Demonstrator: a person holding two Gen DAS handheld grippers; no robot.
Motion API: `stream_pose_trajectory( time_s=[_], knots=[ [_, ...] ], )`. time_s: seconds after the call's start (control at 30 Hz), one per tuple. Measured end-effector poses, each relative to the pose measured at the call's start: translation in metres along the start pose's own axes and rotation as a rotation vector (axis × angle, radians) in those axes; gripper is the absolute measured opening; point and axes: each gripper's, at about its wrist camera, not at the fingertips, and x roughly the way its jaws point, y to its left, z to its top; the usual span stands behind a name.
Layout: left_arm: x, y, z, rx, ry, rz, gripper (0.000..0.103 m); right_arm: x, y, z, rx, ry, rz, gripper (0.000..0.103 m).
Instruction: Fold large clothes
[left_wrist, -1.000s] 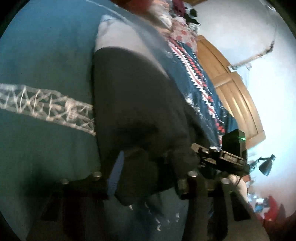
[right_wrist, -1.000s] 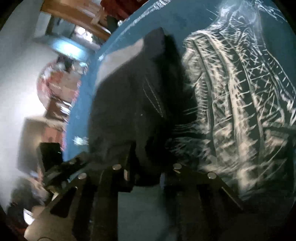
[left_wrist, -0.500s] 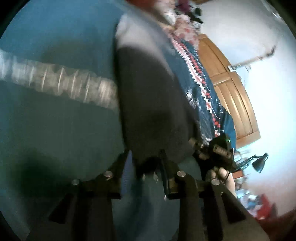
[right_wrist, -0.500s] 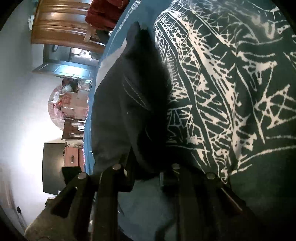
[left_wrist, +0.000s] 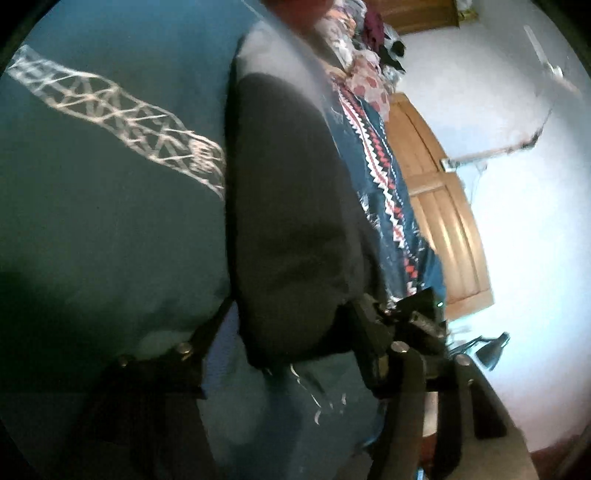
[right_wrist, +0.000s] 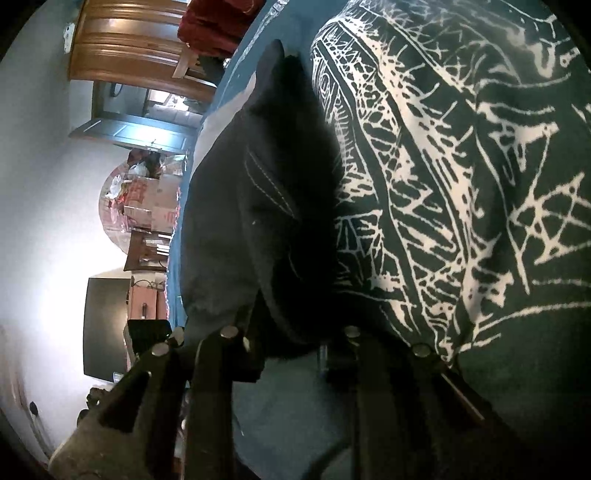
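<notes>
Holding the fold square means lowering both corners together and keeping the hem line taut between them. My left gripper (left_wrist: 288, 332) has its jaws spread wide, with the dark garment (left_wrist: 291, 206) bulging between them; whether they grip it I cannot tell. My right gripper (right_wrist: 291, 347) stands narrower, its jaws pressed against a bunched fold. The garment is black with pale stitching and a light lining, lying on the teal bedspread (right_wrist: 461, 166) near its edge.

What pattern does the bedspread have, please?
Bedspread: teal with white web-like lines, clearest in the right wrist view.
</notes>
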Motion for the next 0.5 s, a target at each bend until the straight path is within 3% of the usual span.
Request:
stream_pose_trajectory(
  time_s=[0.1, 0.17, 0.3, 0.4, 0.5],
  knots=[
    [0.01, -0.005, 0.005, -0.006, 0.02, 0.01, 0.055, 0.001, 0.012, -0.001, -0.007, -0.007, -0.027, 0.016],
    [0.007, -0.007, 0.012, -0.062, 0.027, -0.057, 0.045, -0.003, 0.031, -0.002, -0.033, -0.02, -0.035, 0.015],
    [-0.038, -0.045, 0.046, 0.023, -0.045, -0.131, 0.045, -0.018, 0.069, 0.003, -0.075, -0.056, 0.051, 0.014],
    [-0.055, -0.05, 0.054, 0.068, -0.039, -0.081, 0.045, -0.006, 0.079, -0.004, -0.134, -0.006, 0.015, 0.014],
    [-0.033, -0.006, 0.026, 0.033, 0.051, 0.046, 0.046, 0.014, 0.042, -0.017, -0.068, 0.047, -0.039, 0.015]
  ],
)
